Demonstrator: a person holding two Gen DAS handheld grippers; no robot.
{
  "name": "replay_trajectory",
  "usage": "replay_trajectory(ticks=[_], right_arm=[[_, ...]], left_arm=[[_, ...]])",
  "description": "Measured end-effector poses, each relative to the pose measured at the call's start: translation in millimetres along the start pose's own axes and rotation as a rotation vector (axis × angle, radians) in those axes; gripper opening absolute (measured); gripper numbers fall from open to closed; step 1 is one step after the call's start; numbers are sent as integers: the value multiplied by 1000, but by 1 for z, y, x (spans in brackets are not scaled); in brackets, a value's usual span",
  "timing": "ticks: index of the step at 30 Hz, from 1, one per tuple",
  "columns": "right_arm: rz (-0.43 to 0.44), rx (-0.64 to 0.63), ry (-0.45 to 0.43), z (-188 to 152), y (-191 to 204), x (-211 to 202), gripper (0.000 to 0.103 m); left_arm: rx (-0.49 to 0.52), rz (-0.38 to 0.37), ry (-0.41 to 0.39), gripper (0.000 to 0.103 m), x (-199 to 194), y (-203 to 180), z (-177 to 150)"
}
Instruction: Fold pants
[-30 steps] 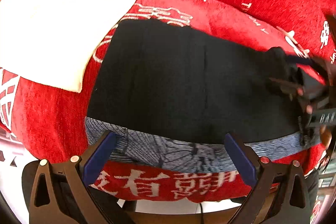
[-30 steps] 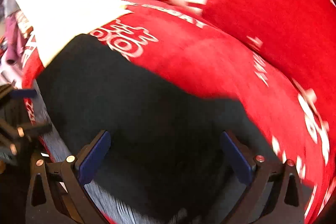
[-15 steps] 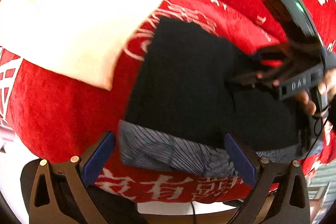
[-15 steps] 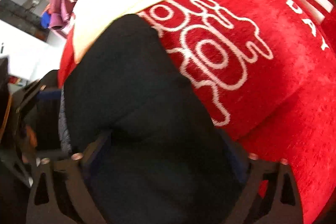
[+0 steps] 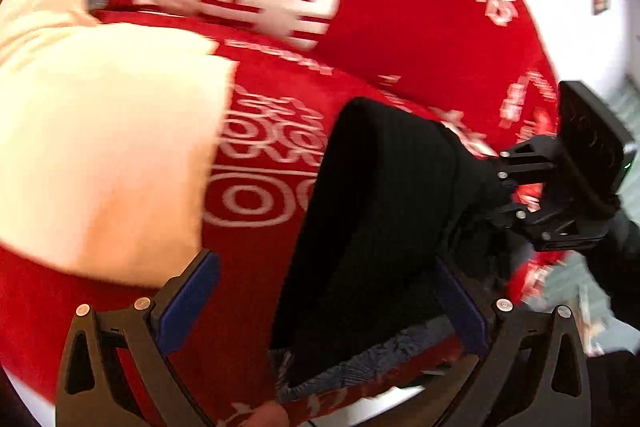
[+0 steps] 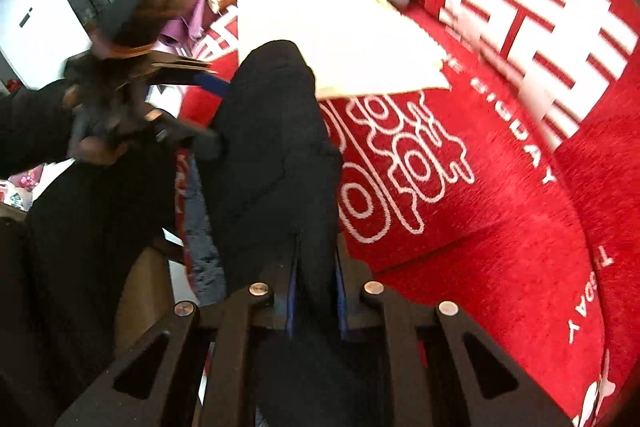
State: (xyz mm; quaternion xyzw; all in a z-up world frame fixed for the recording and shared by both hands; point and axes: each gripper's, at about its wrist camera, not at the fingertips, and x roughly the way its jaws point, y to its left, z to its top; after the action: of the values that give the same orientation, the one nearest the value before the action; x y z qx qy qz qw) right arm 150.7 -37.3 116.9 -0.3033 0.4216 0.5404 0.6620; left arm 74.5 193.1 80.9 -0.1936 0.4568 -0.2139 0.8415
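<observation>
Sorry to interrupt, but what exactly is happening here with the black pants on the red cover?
A person holding a gripper in each hand is folding black pants on a red cover printed with white characters. The right gripper has just closed its jaws and is pinching a bunched fold of the pants, lifting it off the cover. The left gripper is wide open, hovering near the patterned waistband without gripping anything. A cream cloth lies beside the pants.

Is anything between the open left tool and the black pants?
Nothing visible. The left tool stands open with the pants already between its fingers, no other item between. The right tool is shut on the pants. The cream cloth lies aside.
</observation>
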Motion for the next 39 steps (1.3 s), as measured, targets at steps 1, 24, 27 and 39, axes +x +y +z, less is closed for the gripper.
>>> replay_trajectory(ticks=[1,24,27,39], right_arm=[[-6,-1,-3,-2,3,-3,16],[-552,224,265,-50,-73,12,47],[-614,194,351,-67,-71,33,47],[-386,-80,319,-107,26,20,80]], left_arm=[[16,-40,12,103,4,2,1],[183,101,384,31,91,-65,3],[174,138,398,30,90,-71,7],[190,204,403,30,64,-108,20]])
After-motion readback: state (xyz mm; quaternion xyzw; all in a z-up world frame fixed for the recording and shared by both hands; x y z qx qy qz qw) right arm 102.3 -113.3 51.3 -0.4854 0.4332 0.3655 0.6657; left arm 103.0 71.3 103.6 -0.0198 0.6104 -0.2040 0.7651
